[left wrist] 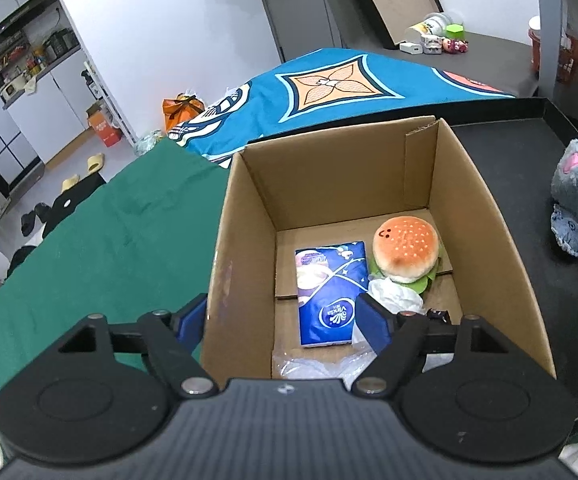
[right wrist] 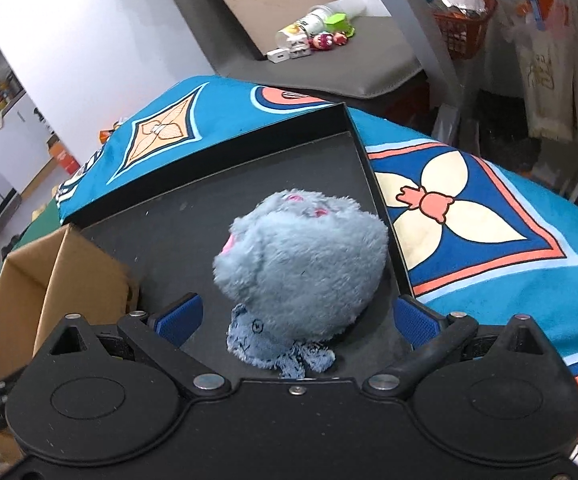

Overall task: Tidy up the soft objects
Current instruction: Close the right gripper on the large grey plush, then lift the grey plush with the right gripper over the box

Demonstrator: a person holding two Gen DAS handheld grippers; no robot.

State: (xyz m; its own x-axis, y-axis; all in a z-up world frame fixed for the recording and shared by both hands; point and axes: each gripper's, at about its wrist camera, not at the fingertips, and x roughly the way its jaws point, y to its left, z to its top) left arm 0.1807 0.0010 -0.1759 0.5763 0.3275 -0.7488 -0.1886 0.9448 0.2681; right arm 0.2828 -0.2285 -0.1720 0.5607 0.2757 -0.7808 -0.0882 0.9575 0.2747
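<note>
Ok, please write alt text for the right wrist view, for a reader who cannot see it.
A fluffy grey-blue plush toy with pink markings sits on a shallow black tray, between the open blue-padded fingers of the right gripper, which do not touch it. An open brown cardboard box stands at the left, on the tray; a turquoise patterned cloth lies behind.

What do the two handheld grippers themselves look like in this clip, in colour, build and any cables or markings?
Both the left gripper and right gripper are matte black plastic with ribbed bodies, two round domed housings, silver pivot rivets and blue ribbed finger pads. A black cable and small white lettering show at the right gripper's left edge. White fabric, possibly gloves, peeks in below the left gripper.
</note>
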